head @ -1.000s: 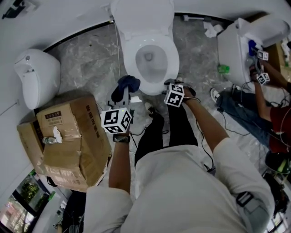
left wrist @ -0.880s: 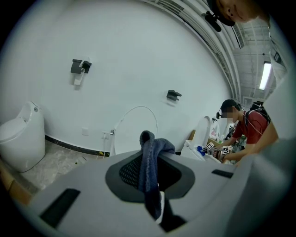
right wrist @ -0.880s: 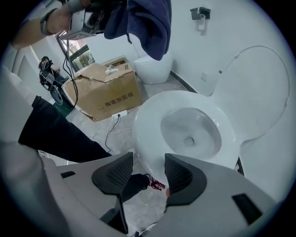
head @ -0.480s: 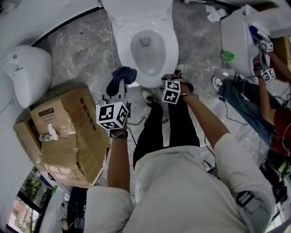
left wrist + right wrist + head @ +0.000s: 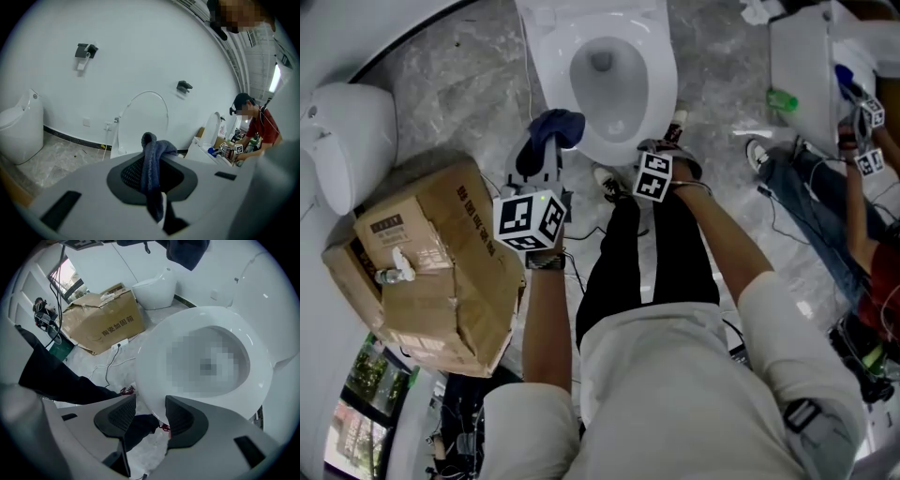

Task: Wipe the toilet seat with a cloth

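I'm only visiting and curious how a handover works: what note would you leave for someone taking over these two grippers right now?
The left gripper is shut on the blue cloth, held beside the toilet seat.
The right gripper is open; its jaws have just been closing slightly, with the seat's front edge between them, not gripped.
Done: cloth in hand.
Left: wipe the whole seat.
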`<state>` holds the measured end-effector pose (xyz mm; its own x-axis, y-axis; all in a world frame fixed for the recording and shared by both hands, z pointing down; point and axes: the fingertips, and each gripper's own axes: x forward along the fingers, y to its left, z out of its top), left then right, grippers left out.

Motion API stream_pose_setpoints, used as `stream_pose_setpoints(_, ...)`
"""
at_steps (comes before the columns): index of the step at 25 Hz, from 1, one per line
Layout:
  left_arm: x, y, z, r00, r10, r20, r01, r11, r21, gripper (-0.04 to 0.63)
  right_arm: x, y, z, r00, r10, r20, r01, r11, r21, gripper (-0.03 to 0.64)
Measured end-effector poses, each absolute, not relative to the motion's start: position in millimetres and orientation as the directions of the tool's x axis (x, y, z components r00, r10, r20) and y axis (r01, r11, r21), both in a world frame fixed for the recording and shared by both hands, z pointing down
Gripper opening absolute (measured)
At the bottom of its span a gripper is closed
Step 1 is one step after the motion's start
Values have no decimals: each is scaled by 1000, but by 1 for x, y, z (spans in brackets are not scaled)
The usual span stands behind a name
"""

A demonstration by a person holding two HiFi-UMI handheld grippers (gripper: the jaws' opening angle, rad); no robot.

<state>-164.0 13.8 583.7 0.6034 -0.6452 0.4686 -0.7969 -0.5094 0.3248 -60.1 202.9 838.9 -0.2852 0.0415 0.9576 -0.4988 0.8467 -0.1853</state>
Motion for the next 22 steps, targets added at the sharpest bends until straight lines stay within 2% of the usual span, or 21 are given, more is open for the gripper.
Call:
stream_pose_setpoints(3, -170, 12, 593, 587, -647, 486, -809, -491, 323, 35, -59, 203, 847, -285, 32, 958, -526, 830, -185, 216)
stream_pose_setpoints(5, -176, 10, 599, 572, -655, 493, -820, -472, 324, 35, -57, 199, 849, -292, 11, 956, -545, 820, -175, 176)
stream_pose_setpoints(10, -177, 7, 610, 561, -654, 508, -828, -451, 333, 35, -56, 196, 843, -329, -10, 944, -603, 772, -202, 173)
stream_pose_setpoints(15, -169, -8, 610, 564, -651, 509, -826, -452, 337, 35, -50, 178, 824, -363, -129, 923, -712, 677, -186, 94)
stream_pose_setpoints(22, -143, -55, 616, 578, -654, 488, -816, -472, 334, 35, -16, 129, 788, -358, -301, 884, -825, 545, -148, 43)
